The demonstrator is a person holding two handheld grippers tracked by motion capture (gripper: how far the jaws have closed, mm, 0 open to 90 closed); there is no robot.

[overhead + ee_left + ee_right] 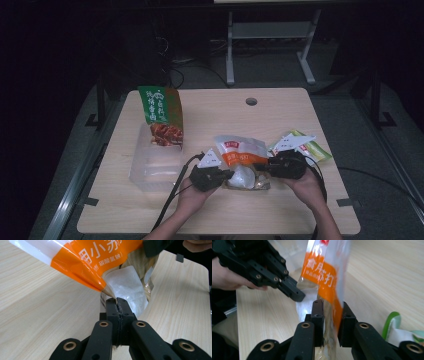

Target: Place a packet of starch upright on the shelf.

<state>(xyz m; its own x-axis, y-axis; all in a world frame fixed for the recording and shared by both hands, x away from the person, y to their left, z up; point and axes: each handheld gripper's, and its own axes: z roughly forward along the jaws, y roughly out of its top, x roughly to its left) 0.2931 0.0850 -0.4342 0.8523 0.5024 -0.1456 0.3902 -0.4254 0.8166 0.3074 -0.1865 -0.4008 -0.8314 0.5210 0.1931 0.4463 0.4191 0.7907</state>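
Looking down from the high view, the orange-and-white bag (240, 152) is sitting between the two grippers near the surface's (280, 115) six o'clock edge, with the left gripper (226, 175) meeting it from nine o'clock and the right gripper (260, 167) from three o'clock. A clear plastic box (150, 167) is lying at nine o'clock, a green-and-red packet (162, 115) leaning in it; a green-and-white packet (310, 147) is resting at three o'clock.

In the left gripper view, the fingers (112, 311) are clenching tight on the bag's (95, 262) lower corner.

In the right gripper view, the fingers (318, 312) are standing slightly parted with the bag's (327, 272) edge hanging between them; whether they are pressing it, I cannot tell. The left gripper (295, 293) is reaching in from ten o'clock.
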